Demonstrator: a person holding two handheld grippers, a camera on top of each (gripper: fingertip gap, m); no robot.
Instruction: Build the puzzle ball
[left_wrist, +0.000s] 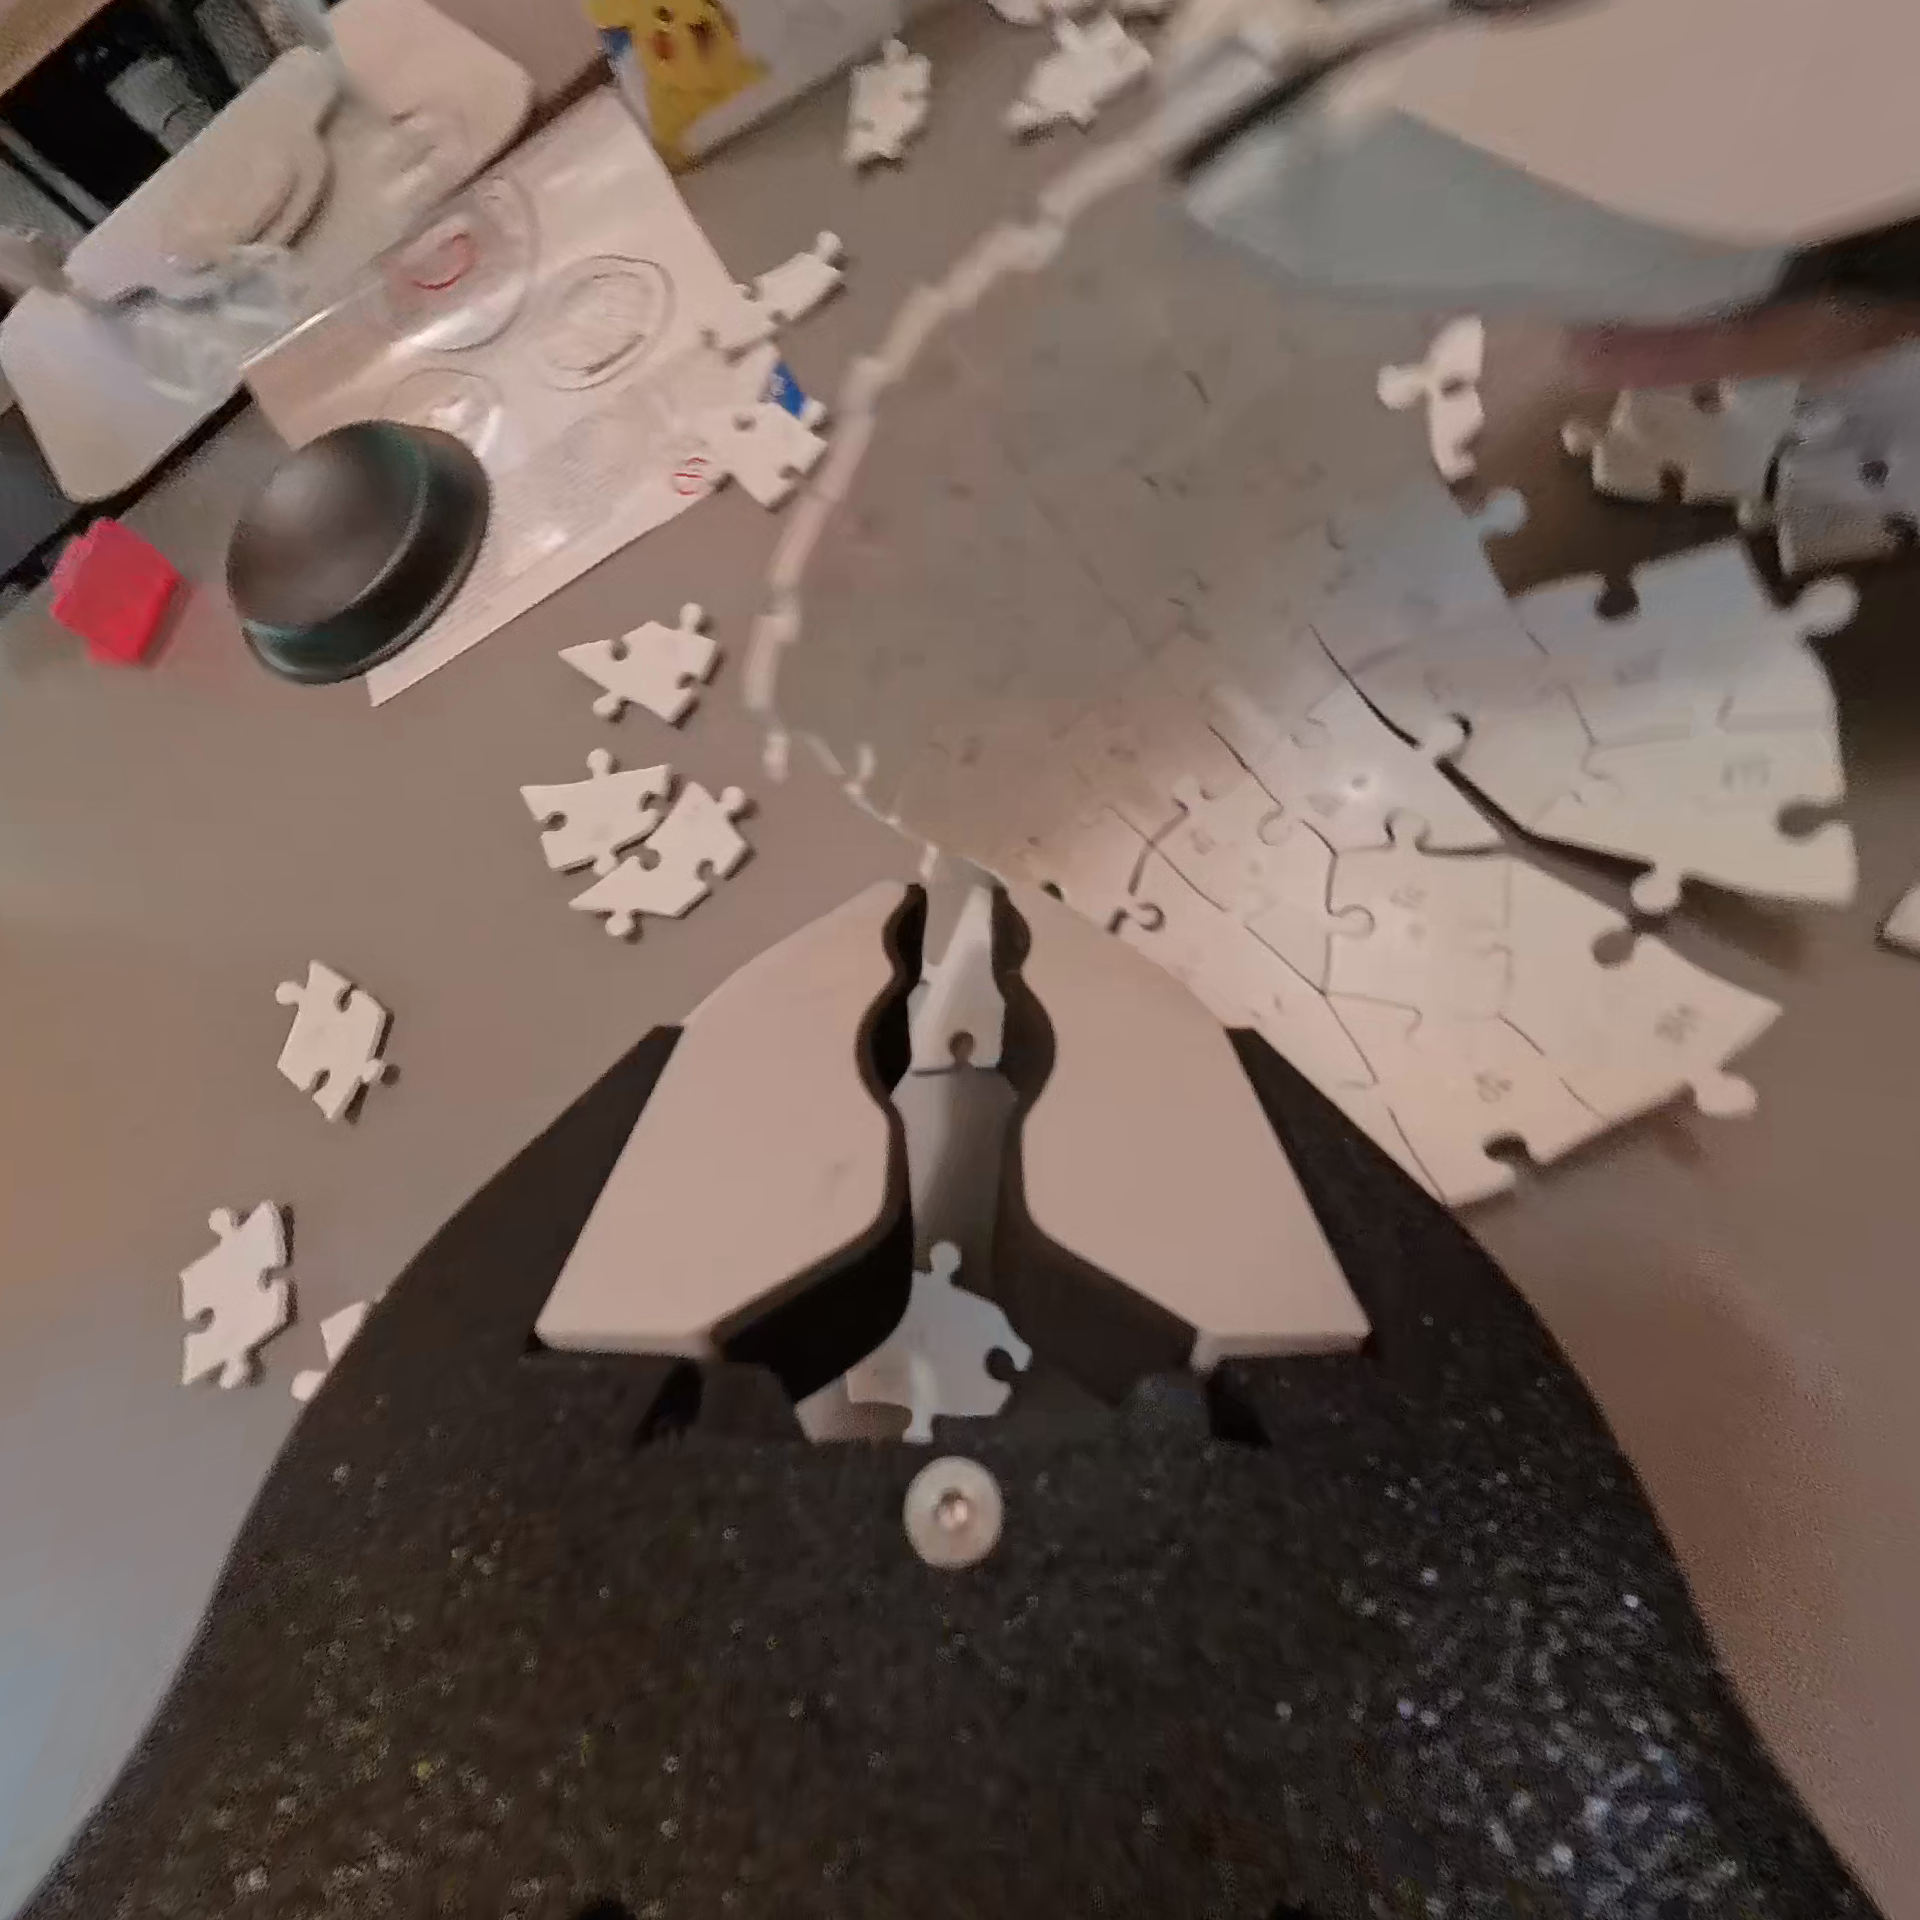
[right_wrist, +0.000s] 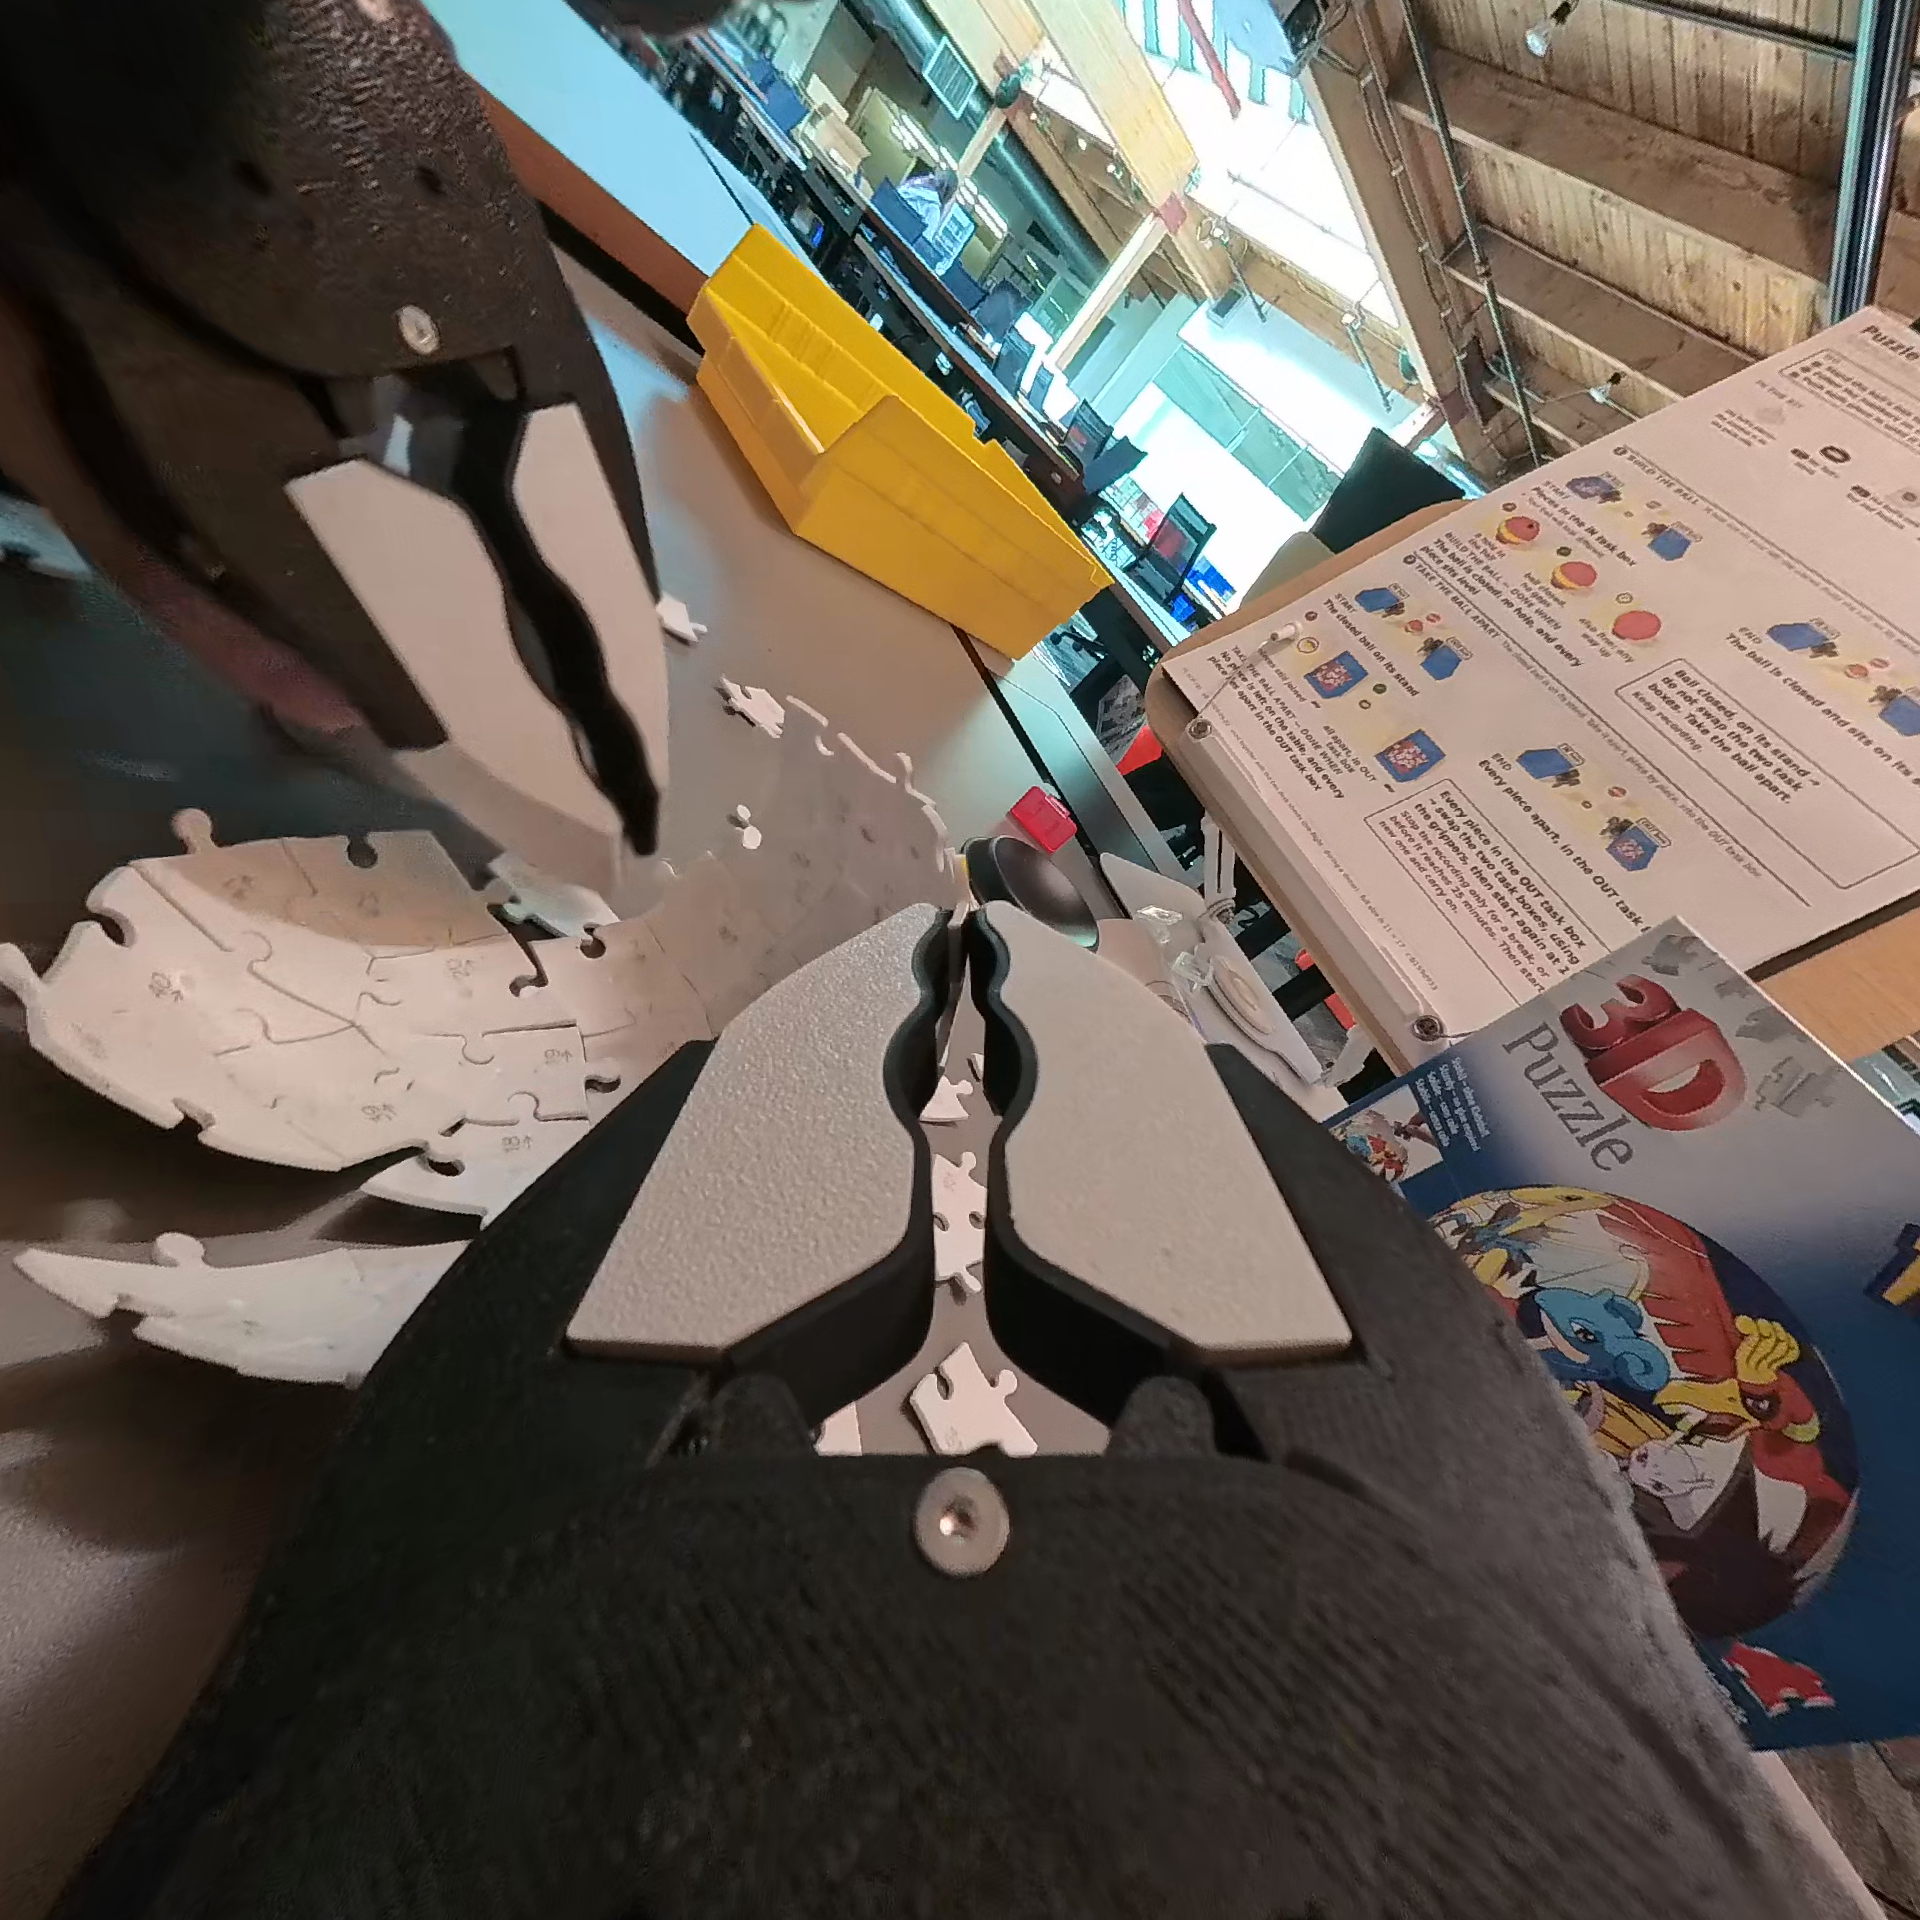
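Both grippers' jaws are clamping edges of the half-joined white puzzle shell (left_wrist: 1039, 582), left gripper (left_wrist: 958, 914) near and right gripper (right_wrist: 958, 920) opposite, while many loose pieces (left_wrist: 644, 665) are lying unplaced on the desk (left_wrist: 208, 883).

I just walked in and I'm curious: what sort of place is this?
Probably a workshop or lab in a big industrial hall. Behind the grey worktable stand stacked yellow plastic bins, rows of desks and chairs run far back under a timber ceiling, and a printed instruction sheet sits propped on a board.
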